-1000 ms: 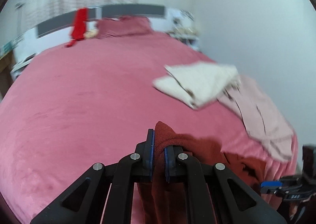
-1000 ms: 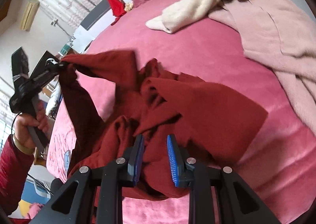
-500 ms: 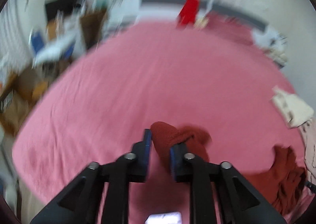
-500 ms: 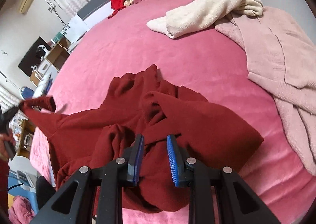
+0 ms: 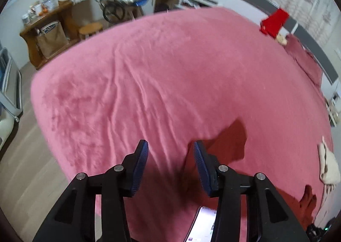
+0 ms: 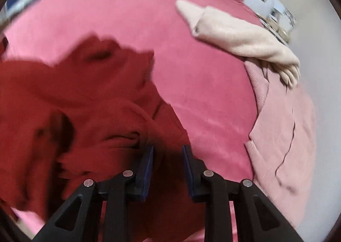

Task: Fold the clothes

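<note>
A dark red garment (image 6: 89, 101) lies crumpled on the pink bed (image 6: 191, 75). My right gripper (image 6: 167, 152) is open, its jaws low over the garment's near edge with nothing gripped between them. My left gripper (image 5: 169, 146) is open and empty above the bed (image 5: 159, 75); a corner of the dark red garment (image 5: 231, 141) lies flat just right of its right finger. A cream sweater (image 6: 234, 32) and a pale pink garment (image 6: 283, 131) lie at the right side of the bed.
A red cloth (image 5: 275, 21) hangs on the grey headboard (image 5: 309, 37) by a pink pillow (image 5: 304, 60). A phone (image 5: 202, 227) lies under my left gripper. A wooden shelf (image 5: 44, 28), stool (image 5: 90, 28) and chair stand beyond the bed's left edge.
My left gripper has opened and let go of the red garment's corner, which now lies flat on the bed; the view has swung left. My right gripper has dropped closer to the garment.
</note>
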A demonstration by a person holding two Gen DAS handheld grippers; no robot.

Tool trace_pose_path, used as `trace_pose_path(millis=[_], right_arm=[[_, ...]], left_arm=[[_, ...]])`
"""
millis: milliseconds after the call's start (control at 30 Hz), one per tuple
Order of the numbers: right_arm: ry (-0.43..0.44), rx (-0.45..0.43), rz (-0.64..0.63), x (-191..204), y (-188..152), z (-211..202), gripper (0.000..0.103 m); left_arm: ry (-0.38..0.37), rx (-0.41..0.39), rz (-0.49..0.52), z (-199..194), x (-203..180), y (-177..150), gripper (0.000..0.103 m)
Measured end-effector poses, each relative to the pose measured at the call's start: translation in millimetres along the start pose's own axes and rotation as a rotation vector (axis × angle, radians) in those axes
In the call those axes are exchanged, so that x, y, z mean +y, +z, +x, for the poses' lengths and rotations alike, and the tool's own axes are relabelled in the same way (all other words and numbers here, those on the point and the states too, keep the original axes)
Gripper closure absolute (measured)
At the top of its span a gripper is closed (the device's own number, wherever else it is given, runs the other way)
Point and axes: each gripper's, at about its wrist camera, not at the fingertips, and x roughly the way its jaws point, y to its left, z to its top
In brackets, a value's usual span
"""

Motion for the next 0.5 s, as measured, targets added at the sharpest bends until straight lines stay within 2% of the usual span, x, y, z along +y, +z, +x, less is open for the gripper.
trace_pose_path(millis=[33, 67, 100, 167, 200, 267, 367, 500], right_arm=[[0.000, 0.014, -0.004, 0.1, 0.0, 8.5, 0.077], [0.017, 0.015, 0.004, -1.4, -0.4, 13.4, 0.089], [0.059, -0.006, 0.037, -7.8, -2.2, 10.2, 0.096], [0.143, -0.064, 0.135, -27.7, -8.0, -4.7, 0.097], [0.176, -0.098, 0.184, -38.6, -12.6, -15.1, 0.098], [0.214, -0.174, 0.270, -64.5, -31.8, -47.5, 0.098], [0.219, -0.240, 0.349, -97.3, -67.0, -91.1, 0.098], [0.102, -0.240, 0.425, -138.0, -127.0, -138.5, 0.098]], left_arm=[[0.002, -0.016, -0.006, -5.3, -1.4, 1.7, 0.057], [0.011, -0.036, -0.012, -11.1, -4.3, 2.6, 0.057], [0.005, -0.053, -0.015, -16.4, -9.2, 2.8, 0.057], [-0.067, -0.066, 0.017, -25.1, -26.3, -2.9, 0.052], [-0.087, -0.062, 0.052, -25.2, -40.5, -7.7, 0.046], [-0.151, -0.042, 0.156, -21.4, -79.0, -21.7, 0.046], [-0.237, 0.019, 0.341, -7.5, -141.6, -53.8, 0.046], [-0.326, 0.122, 0.584, 15.2, -219.8, -109.1, 0.046]])
